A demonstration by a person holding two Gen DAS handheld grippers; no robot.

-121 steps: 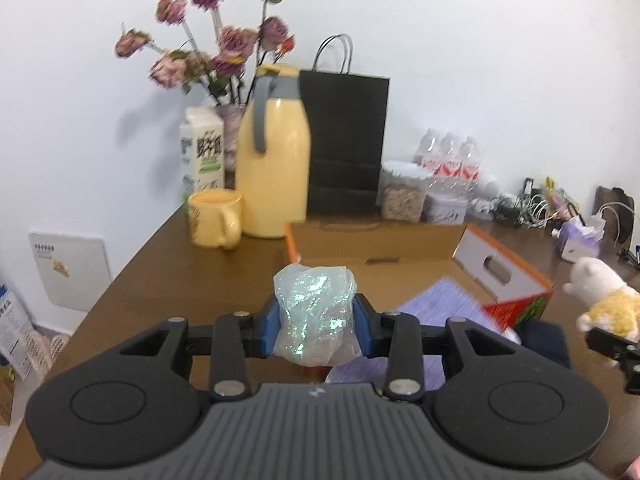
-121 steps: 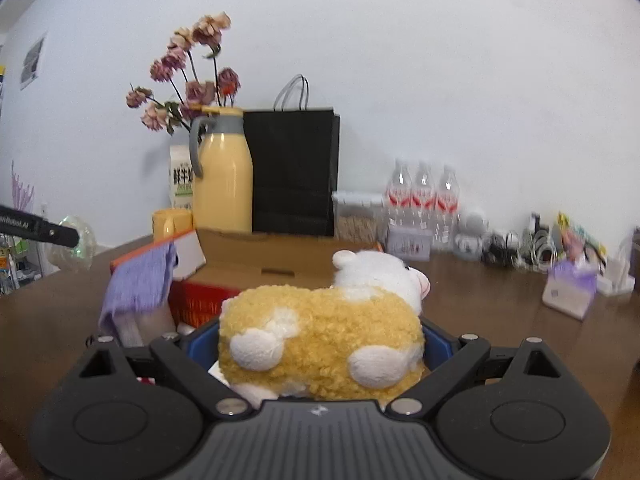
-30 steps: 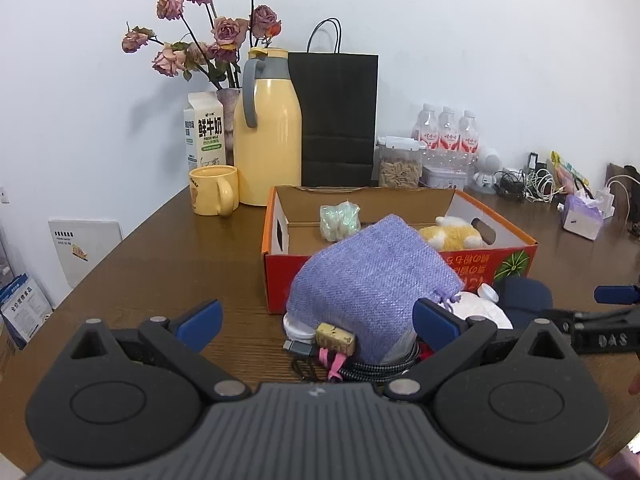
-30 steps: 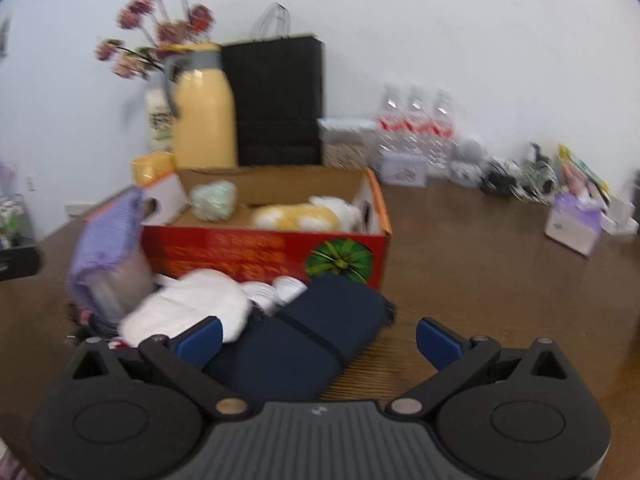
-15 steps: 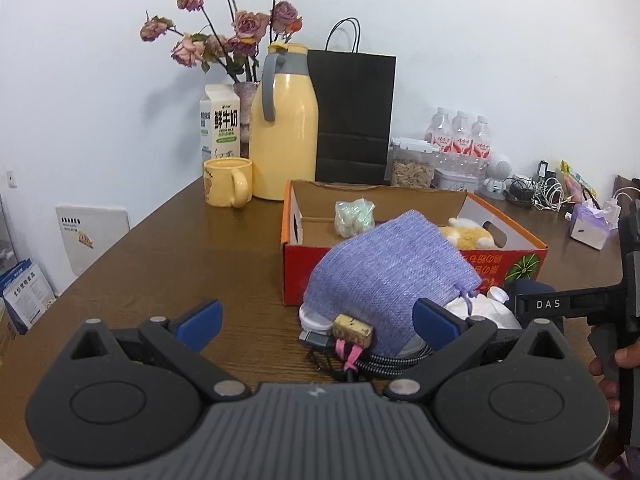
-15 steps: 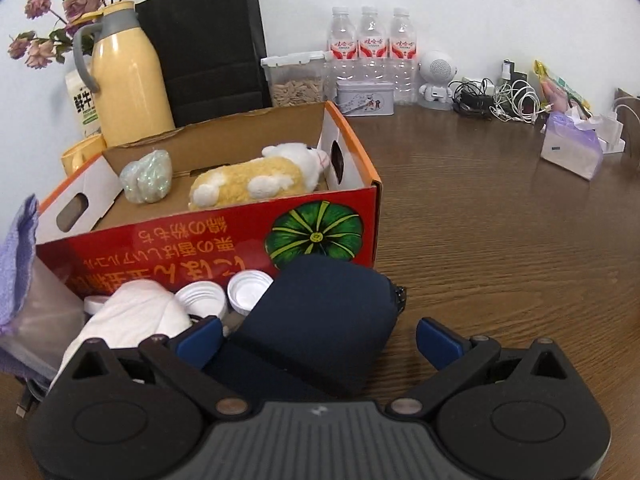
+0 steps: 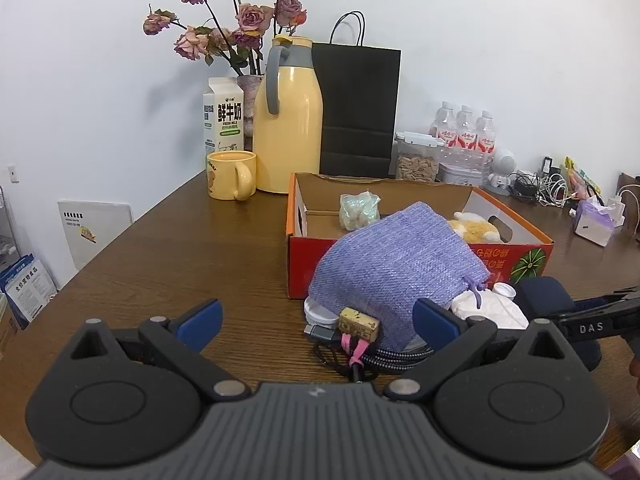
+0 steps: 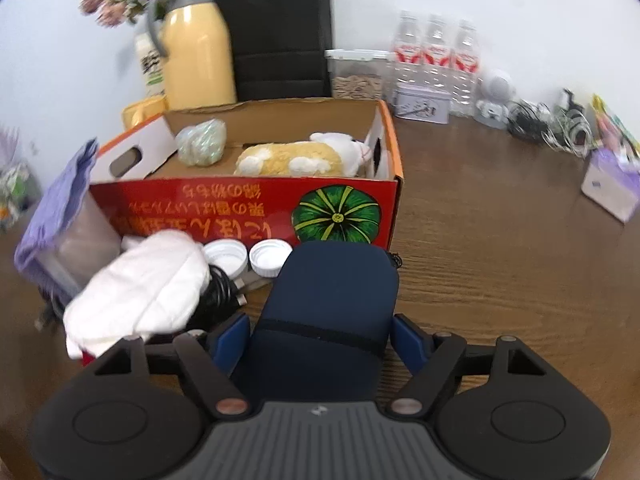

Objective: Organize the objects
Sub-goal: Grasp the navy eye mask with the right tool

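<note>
A red cardboard box [image 8: 240, 208] holds a yellow-and-white plush toy [image 8: 296, 158] and a shiny crumpled bag [image 8: 202, 142]. In front of it lie a navy pouch [image 8: 332, 292], a white cloth bundle [image 8: 140, 284], two white caps [image 8: 270, 258] and a purple woven pouch [image 7: 396, 264] over a cable [image 7: 392, 354]. My right gripper [image 8: 320, 336] straddles the near end of the navy pouch, its jaws closing with the pads close on both sides but not visibly squeezing. My left gripper [image 7: 318, 320] stands open and holds nothing, just short of the purple pouch.
Behind the box stand a yellow jug [image 7: 288, 128], a yellow mug [image 7: 230, 176], a milk carton [image 7: 223, 120], a black paper bag [image 7: 358, 116] and water bottles [image 8: 436, 52]. A tissue box [image 8: 612, 188] and tangled cables [image 8: 548, 124] sit at the far right.
My right gripper has moved forward and down over the navy pouch, and its jaws have narrowed around it. The left gripper has barely shifted.
</note>
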